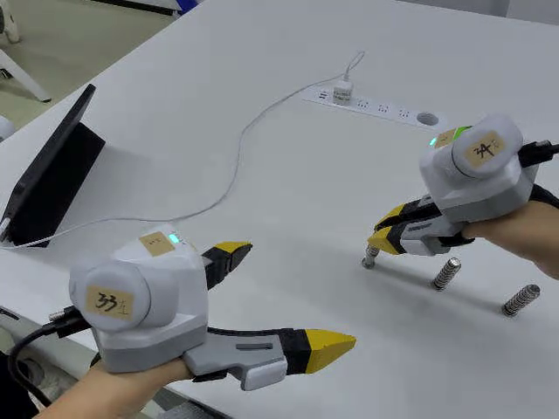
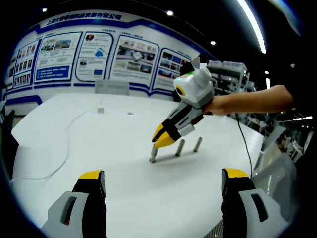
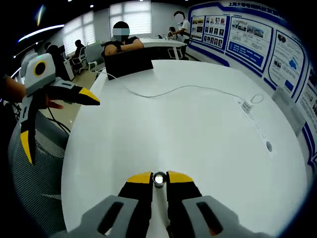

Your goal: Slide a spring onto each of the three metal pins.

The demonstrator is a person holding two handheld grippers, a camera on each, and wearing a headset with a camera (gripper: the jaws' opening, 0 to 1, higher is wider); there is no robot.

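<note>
Rt claw tight on coiled metal spring; lt claw wide apart

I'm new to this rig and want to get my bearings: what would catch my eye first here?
First, the right tongs, shut on the top of a metal pin standing at the right of the white table. Beside that pin stand a middle spring and a far-right spring in a row. The left tongs hang wide open at lower left, holding nothing.
</note>
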